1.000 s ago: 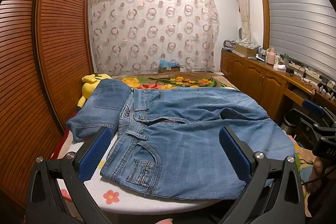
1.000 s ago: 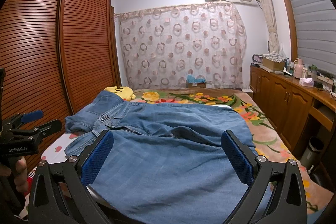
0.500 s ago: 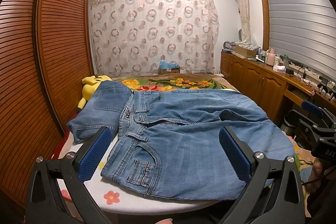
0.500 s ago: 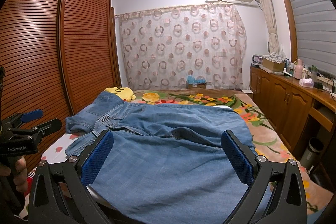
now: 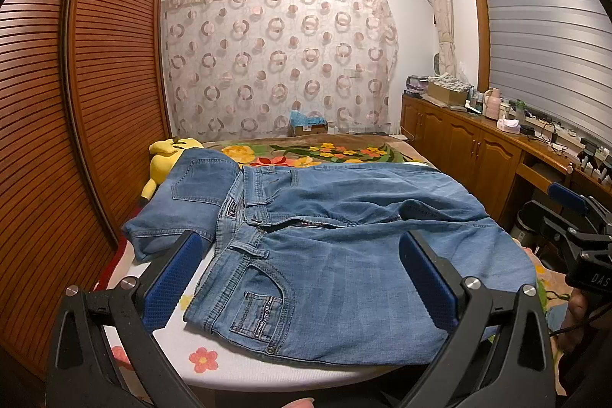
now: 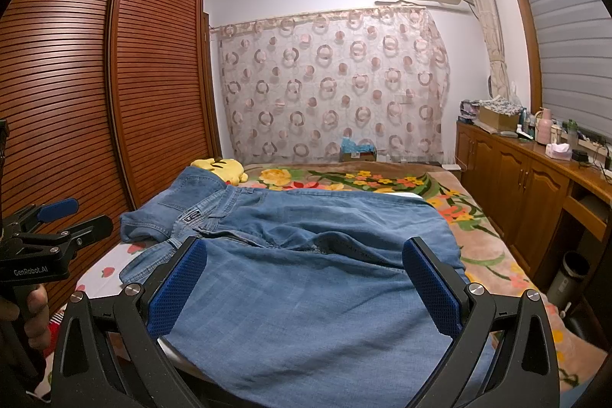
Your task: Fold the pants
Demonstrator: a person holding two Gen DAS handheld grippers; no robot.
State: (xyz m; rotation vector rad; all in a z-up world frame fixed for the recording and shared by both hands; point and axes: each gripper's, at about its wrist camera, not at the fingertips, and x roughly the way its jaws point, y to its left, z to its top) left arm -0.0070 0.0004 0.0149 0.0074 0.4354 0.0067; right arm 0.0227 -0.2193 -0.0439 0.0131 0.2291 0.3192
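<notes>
**One pair of jeans, two open grippers**

A single pair of blue jeans (image 5: 344, 247) lies spread across a board (image 5: 237, 366) with a flower-print cover atop a floral-blanketed bed (image 6: 489, 247). The left gripper (image 5: 302, 278) and right gripper (image 6: 306, 285) hover near the denim, jaws spread wide, gripping nothing. One yellow plush toy (image 5: 168, 155) rests beside a slatted wardrobe (image 5: 95, 94).
</notes>
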